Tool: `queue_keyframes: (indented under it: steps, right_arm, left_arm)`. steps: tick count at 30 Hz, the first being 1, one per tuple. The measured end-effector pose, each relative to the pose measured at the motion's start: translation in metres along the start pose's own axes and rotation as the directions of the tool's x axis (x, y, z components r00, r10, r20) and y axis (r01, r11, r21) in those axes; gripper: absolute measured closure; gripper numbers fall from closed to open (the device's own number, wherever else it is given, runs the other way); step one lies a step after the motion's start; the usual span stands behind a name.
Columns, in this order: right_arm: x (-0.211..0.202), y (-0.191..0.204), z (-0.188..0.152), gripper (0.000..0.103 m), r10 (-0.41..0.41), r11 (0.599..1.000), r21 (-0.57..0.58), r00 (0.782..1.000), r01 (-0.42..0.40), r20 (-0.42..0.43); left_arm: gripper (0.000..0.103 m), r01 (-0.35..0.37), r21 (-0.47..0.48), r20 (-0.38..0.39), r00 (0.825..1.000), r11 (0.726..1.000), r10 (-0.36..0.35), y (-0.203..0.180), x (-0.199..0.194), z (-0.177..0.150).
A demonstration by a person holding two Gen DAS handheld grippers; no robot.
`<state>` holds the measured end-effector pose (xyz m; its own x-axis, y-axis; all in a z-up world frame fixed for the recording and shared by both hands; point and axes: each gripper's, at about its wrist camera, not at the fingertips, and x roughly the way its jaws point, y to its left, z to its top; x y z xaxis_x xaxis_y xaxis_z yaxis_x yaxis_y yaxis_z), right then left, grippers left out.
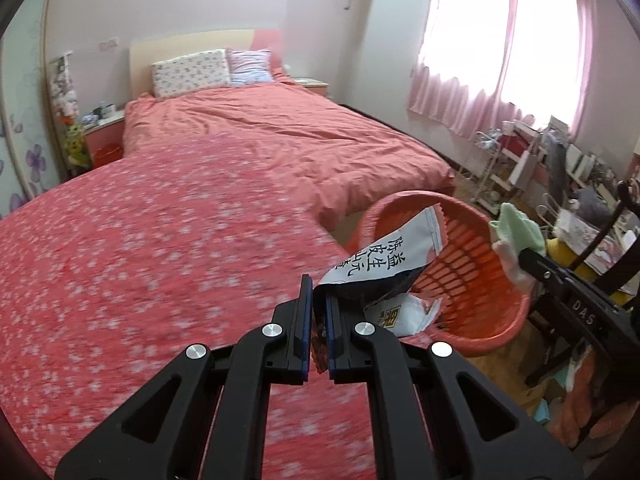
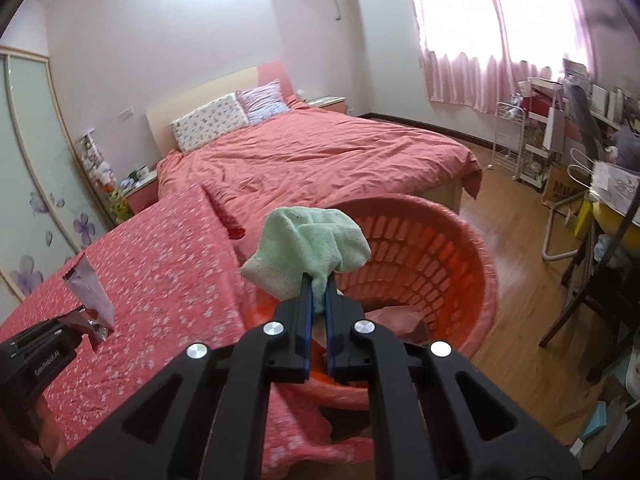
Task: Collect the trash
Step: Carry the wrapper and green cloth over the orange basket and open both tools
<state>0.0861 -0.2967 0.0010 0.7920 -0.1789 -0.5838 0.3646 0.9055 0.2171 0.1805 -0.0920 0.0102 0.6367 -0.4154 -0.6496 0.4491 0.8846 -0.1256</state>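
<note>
My left gripper (image 1: 319, 296) is shut on a white snack wrapper (image 1: 396, 252) with black characters, held over the table's right edge at the near rim of an orange slotted basket (image 1: 480, 280). My right gripper (image 2: 318, 284) is shut on a pale green sock (image 2: 316, 244) and holds it above the basket (image 2: 448, 264). The sock (image 1: 516, 236) and right gripper also show at the right of the left wrist view. The wrapper's silver inside (image 2: 90, 292) and the left gripper (image 2: 56, 342) show at the left of the right wrist view. Pink paper (image 2: 394, 314) lies in the basket.
A table with a red flowered cloth (image 1: 140, 280) is below and left. A bed with a pink cover (image 2: 320, 156) lies behind it. A dark wooden chair (image 2: 600, 304) and cluttered shelves (image 2: 560, 128) stand on the right, on a wood floor (image 2: 516, 240).
</note>
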Motion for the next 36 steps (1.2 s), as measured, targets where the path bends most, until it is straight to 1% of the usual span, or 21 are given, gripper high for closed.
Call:
queue_keyframes:
  steps: [8,17,21,26,30,31,32,33,34,35,36]
  right_arm:
    - [0.015,-0.038,0.005,0.096,-0.019,0.998,0.055,1.0,0.019,-0.006]
    - [0.028,-0.061,0.01,0.096,-0.022,0.996,0.088,1.0,0.023,-0.004]
    - [0.031,-0.07,0.012,0.096,-0.014,0.994,0.107,1.0,0.015,-0.004]
    - [0.035,-0.076,0.013,0.096,0.002,0.991,0.131,1.0,0.0,-0.011]
    - [0.042,-0.08,0.016,0.089,0.022,0.989,0.15,0.999,-0.018,-0.028]
    - [0.043,-0.081,0.017,0.087,0.027,0.988,0.152,0.999,-0.022,-0.03]
    - [0.044,-0.081,0.017,0.086,0.028,0.988,0.154,0.999,-0.023,-0.032]
    - [0.045,-0.081,0.017,0.081,0.029,0.988,0.155,0.999,-0.023,-0.034]
    - [0.046,-0.082,0.017,0.077,0.029,0.987,0.157,0.999,-0.023,-0.034]
    - [0.047,-0.082,0.016,0.076,0.031,0.987,0.159,0.999,-0.025,-0.037]
    - [0.047,-0.083,0.016,0.074,0.032,0.986,0.162,0.999,-0.025,-0.039]
  left_arm:
    - [0.097,0.073,0.039,-0.021,0.997,0.997,-0.072,-0.05,0.035,0.012]
    - [0.097,0.128,0.083,-0.043,0.991,0.988,-0.125,-0.089,0.06,0.018]
    - [0.097,0.144,0.091,-0.062,0.988,0.985,-0.138,-0.099,0.069,0.018]
    - [0.097,0.15,0.089,-0.097,0.985,0.985,-0.141,-0.102,0.082,0.017]
    - [0.096,0.149,0.061,-0.145,0.98,0.987,-0.139,-0.1,0.094,0.014]
    - [0.094,0.15,0.056,-0.159,0.977,0.987,-0.14,-0.1,0.097,0.012]
    - [0.088,0.152,0.055,-0.17,0.975,0.987,-0.14,-0.1,0.1,0.01]
    - [0.082,0.149,0.058,-0.175,0.975,0.987,-0.137,-0.1,0.1,0.01]
    - [0.068,0.147,0.061,-0.174,0.975,0.987,-0.134,-0.1,0.1,0.009]
    - [0.06,0.143,0.065,-0.17,0.977,0.988,-0.13,-0.1,0.099,0.009]
    - [0.059,0.139,0.069,-0.162,0.979,0.988,-0.126,-0.101,0.098,0.009]
